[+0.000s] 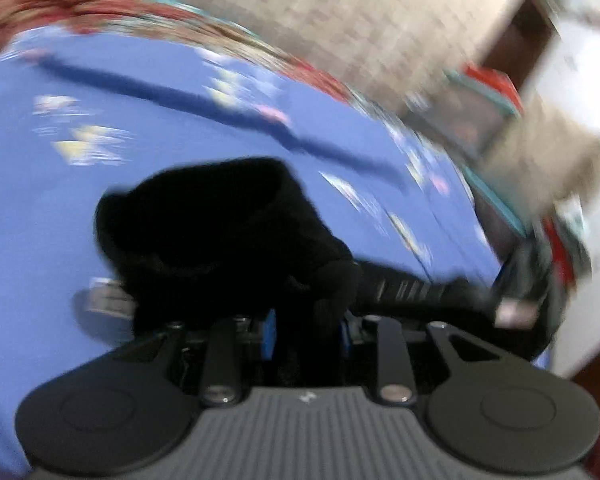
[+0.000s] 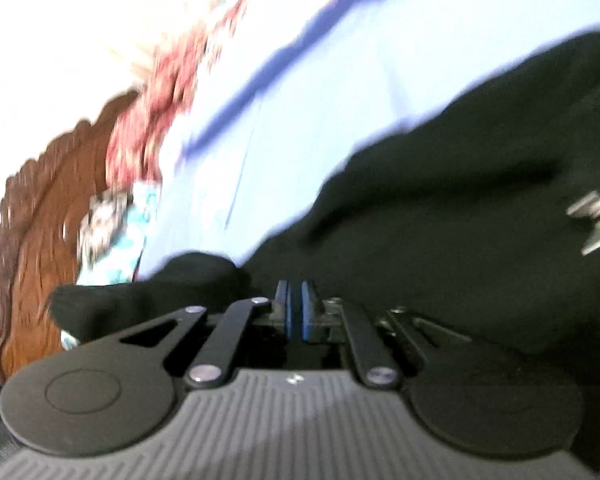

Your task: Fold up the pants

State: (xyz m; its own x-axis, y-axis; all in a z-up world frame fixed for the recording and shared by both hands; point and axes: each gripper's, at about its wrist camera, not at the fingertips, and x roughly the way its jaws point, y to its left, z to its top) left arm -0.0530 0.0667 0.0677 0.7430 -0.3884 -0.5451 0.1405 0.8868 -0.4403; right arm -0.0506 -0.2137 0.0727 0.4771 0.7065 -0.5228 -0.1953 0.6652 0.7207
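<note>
Both views are motion-blurred, so treat fine detail as unreadable. Your left gripper is clenched on a bunch of the black pants; the fabric passes between its blue pads and hides the fingertips. Your right gripper has its blue pads nearly together; the pants lie around them, but you cannot tell whether cloth is pinched. The pants rest on the blue bedsheet. A carved wooden headboard is cut off at the frame edge.
</note>
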